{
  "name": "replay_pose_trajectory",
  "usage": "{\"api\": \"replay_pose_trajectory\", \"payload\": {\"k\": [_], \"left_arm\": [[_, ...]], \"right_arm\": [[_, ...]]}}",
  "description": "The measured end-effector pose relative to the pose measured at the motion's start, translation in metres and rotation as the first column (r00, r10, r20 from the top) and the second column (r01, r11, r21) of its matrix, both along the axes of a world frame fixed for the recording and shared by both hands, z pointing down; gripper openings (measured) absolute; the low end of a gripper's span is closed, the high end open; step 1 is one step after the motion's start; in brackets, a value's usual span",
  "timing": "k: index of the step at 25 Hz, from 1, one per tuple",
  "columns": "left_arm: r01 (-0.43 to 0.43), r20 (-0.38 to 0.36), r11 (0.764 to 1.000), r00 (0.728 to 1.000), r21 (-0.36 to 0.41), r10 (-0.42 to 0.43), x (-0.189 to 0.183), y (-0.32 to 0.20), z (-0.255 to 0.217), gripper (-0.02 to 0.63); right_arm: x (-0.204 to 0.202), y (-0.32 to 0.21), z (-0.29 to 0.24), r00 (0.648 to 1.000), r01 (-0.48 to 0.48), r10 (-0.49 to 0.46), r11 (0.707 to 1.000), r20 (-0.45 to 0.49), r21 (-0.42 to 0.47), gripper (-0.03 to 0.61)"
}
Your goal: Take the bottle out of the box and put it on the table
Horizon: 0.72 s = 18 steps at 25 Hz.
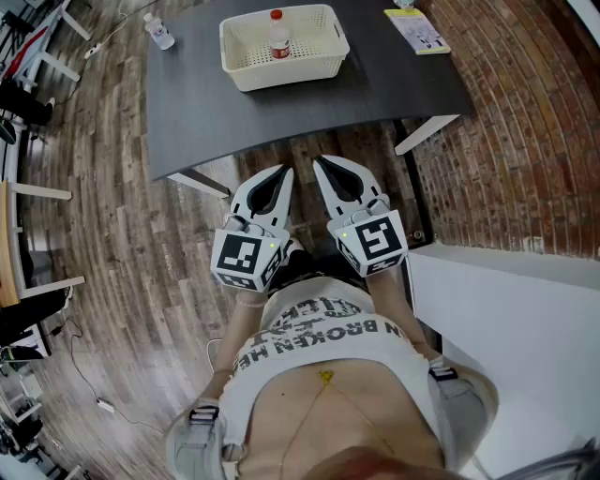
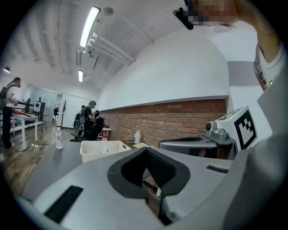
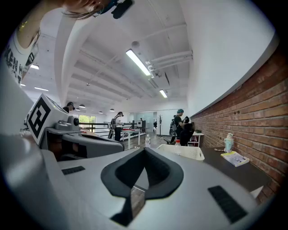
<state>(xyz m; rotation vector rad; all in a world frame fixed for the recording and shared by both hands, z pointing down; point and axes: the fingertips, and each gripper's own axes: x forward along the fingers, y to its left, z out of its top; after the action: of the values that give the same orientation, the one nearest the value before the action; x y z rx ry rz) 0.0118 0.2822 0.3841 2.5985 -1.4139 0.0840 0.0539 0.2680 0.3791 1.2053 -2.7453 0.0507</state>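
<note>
The small clear plastic bottle with a red cap (image 1: 277,36) stands upright inside the white perforated plastic box (image 1: 286,75) on the dark grey table (image 1: 375,89). A second clear bottle (image 1: 159,31) stands at the box's 9 o'clock. The left gripper (image 1: 284,172) and right gripper (image 1: 320,162) are at the box's 6 o'clock, short of the table, both with jaws closed on nothing.

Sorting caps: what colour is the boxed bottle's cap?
Red cap, clearest in the head view.

head: above, steeply down | gripper views: low, level, distant | shared: box (image 1: 281,71)
</note>
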Motion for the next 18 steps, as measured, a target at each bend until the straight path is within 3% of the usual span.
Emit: {"api": "replay_pose_trajectory", "payload": {"k": [11,18], "left_arm": [[-0.008,-0.006,1.0,1.0,0.004,0.008,-0.006,0.002,-0.001,0.006],[-0.006,-0.02,1.0,1.0,0.005,0.006,-0.01,0.003,-0.001,0.006]], "right_arm": [[-0.011,0.006,-0.001,0.999,0.036,-0.036,0.999,0.01,-0.004,0.008],[-0.008,0.009,0.0,1.0,-0.001,0.001,1.0,0.024,-0.004,0.008]]}}
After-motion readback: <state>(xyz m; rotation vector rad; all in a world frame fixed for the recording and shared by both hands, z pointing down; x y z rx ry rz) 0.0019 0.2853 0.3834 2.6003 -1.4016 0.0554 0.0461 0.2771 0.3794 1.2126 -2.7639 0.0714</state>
